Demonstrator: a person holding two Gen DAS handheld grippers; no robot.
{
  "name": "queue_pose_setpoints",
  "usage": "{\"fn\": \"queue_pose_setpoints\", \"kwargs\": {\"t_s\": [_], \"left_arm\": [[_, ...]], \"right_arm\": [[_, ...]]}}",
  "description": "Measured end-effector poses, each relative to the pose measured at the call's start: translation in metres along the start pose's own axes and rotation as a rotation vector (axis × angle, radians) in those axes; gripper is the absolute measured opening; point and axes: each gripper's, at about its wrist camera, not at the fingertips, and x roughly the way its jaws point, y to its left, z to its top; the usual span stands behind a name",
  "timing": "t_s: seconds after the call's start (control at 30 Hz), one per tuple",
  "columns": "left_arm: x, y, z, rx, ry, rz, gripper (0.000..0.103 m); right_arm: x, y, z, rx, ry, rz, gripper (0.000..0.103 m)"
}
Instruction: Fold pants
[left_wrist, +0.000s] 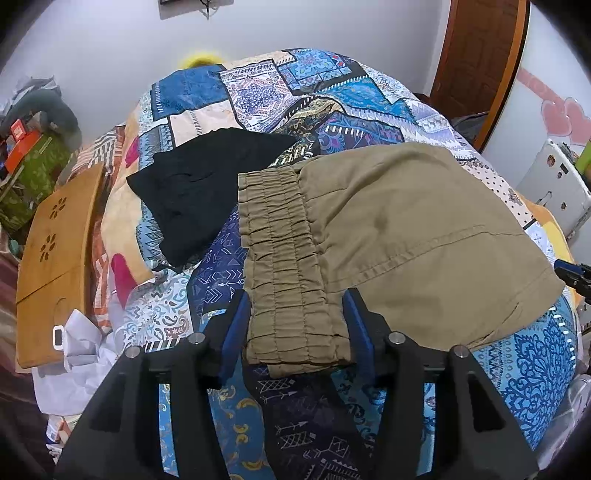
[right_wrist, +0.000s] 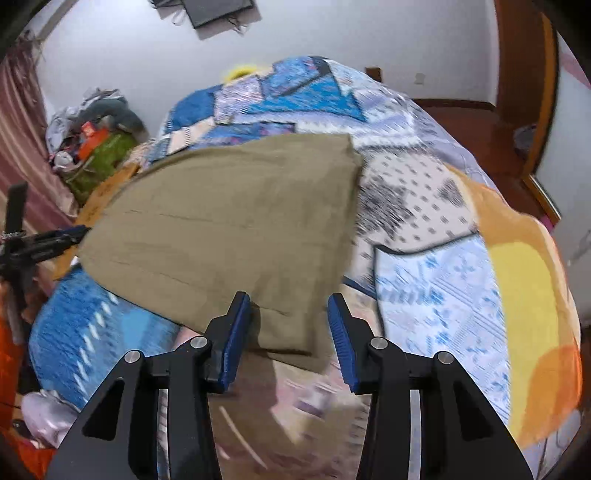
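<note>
Khaki pants (left_wrist: 388, 229) lie folded flat on patchwork bed cover (left_wrist: 258, 92), waistband (left_wrist: 284, 258) toward left side, black garment (left_wrist: 199, 192) just beside.

Left tool (left_wrist: 293, 332): jaws abt half open, straddling waistband corner, pads not pressing, nothing held.

Right tool (right_wrist: 290, 332): jaws part open either side of pants' near corner (right_wrist: 291, 332), no pinch seen; view blurred.

Step, prob: grip both near corners for next fold. Do well: pinch all layers together, lift both ends level, keep edges aligned, avoid snagging cover underneath.

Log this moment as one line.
pants: folded on bed | left gripper: open, straddling waistband | right gripper: open at corner
</note>
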Motion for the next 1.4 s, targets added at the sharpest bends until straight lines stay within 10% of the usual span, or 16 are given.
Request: {"fn": "queue_pose_setpoints", "kwargs": {"t_s": [0.17, 0.3, 0.7, 1.27, 1.4], "left_arm": [[-0.016, 0.004, 0.012, -0.001, -0.017, 0.013, 0.059], [-0.032, 0.014, 0.034, -0.025, -0.097, 0.057, 0.083], [0.017, 0.041, 0.103, -0.083, -0.034, 0.085, 0.085], [0.106, 0.035, 0.118, -0.034, 0.138, 0.067, 0.094], [0.112, 0.036, 0.114, -0.030, 0.142, 0.055, 0.096]], "right_arm": [[-0.006, -0.017, 0.009, 0.016, 0.008, -0.051, 0.041], [-0.014, -0.021, 0.030, 0.005, -0.026, -0.028, 0.042], [0.018, -0.009, 0.106, -0.122, -0.142, -0.052, 0.063], [0.152, -0.059, 0.198, -0.035, -0.005, -0.003, 0.063], [0.183, -0.072, 0.206, 0.026, 0.079, 0.028, 0.042]]}}
